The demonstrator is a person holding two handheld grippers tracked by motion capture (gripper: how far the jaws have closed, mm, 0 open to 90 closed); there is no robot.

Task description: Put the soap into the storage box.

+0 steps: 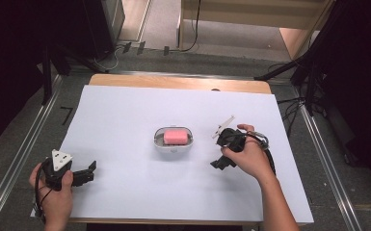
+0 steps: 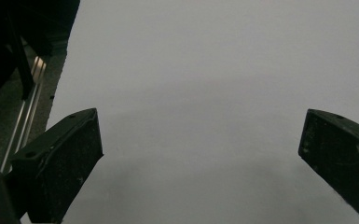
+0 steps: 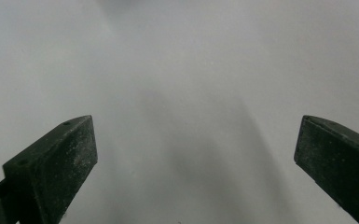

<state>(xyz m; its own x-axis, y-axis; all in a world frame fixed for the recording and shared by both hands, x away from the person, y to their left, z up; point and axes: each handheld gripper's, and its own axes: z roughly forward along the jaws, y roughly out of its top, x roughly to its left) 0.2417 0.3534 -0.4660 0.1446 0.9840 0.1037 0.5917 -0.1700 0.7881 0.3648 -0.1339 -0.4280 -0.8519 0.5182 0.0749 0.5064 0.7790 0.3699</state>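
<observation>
Two grippers are resting wide apart beside a soap dish on the bench.

A pink soap bar is lying in a white soap dish at the middle of the white sheet covering the bench. The right gripper is sitting near the dish's right side, tilted down toward the sheet, its jaws spread and holding nothing, as the right gripper view shows. The left gripper is sitting well apart from the dish at the sheet's near left corner, its jaws likewise spread over bare sheet, with the grey three-cornered plate facing up.
</observation>
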